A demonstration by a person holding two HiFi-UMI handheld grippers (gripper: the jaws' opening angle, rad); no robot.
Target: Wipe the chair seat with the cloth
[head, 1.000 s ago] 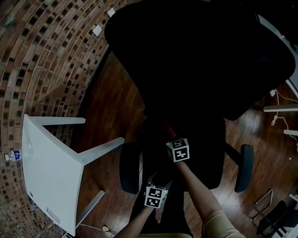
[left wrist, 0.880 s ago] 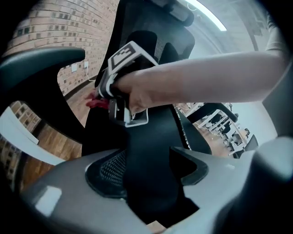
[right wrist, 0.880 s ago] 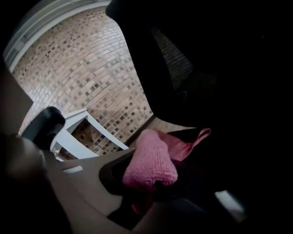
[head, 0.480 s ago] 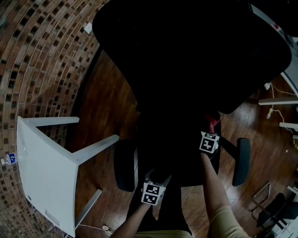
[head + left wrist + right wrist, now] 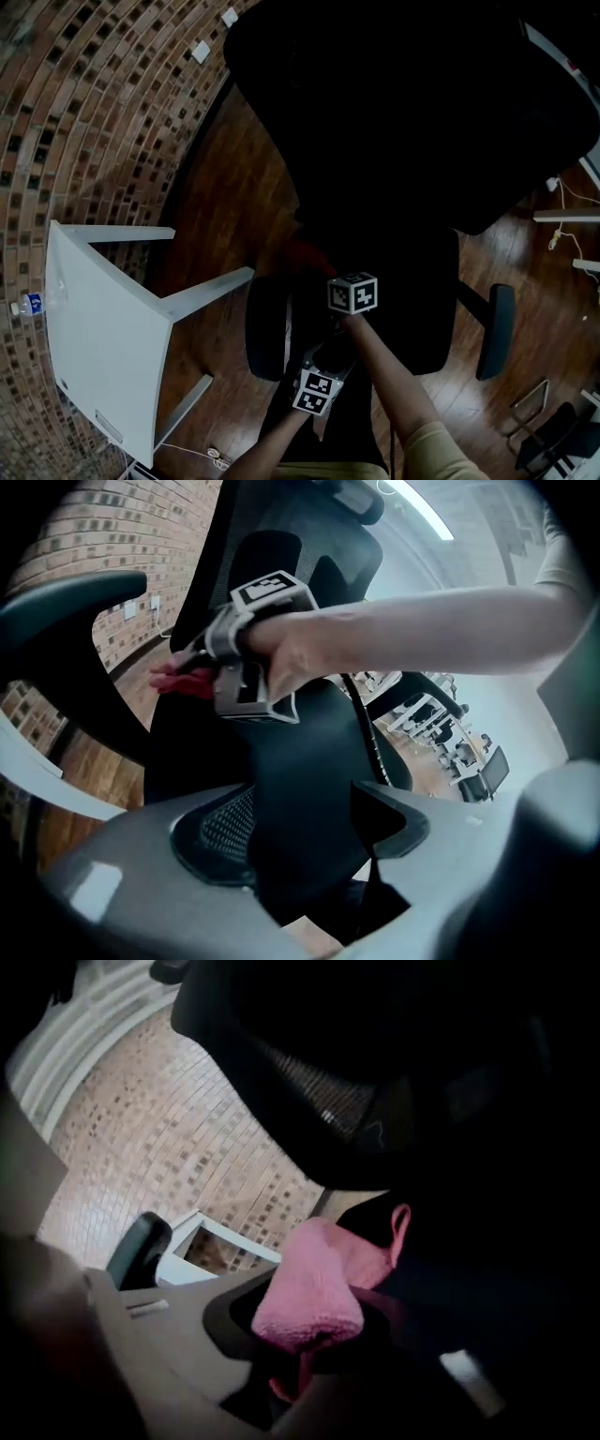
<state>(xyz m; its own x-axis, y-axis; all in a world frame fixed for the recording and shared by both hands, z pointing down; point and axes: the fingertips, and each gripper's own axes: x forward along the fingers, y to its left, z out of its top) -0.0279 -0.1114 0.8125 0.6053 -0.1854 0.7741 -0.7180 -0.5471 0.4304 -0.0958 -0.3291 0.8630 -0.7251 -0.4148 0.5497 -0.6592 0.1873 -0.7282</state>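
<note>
A black office chair fills the head view, its seat [image 5: 403, 300] below the tall backrest [image 5: 422, 112]. My right gripper [image 5: 323, 267] is over the seat's left part, shut on a pink-red cloth [image 5: 307, 253] that presses on the seat. In the right gripper view the bunched cloth [image 5: 314, 1288] sits between the jaws of that gripper [image 5: 309, 1330]. My left gripper [image 5: 323, 361] is at the seat's front edge [image 5: 300, 789], its jaws closed on either side of that edge. The left gripper view also shows the right gripper [image 5: 202, 667] and cloth [image 5: 183, 680].
A white table [image 5: 103, 347] stands to the left by the brick wall [image 5: 84, 112], with a water bottle [image 5: 26, 305] beyond it. The chair's armrests [image 5: 265, 323] [image 5: 495, 328] flank the seat. Cables [image 5: 562, 234] lie on the wooden floor at right.
The right gripper, out at the seat's right side half a second ago, has swept the cloth back left across the seat. The left gripper has stayed at the front edge.
</note>
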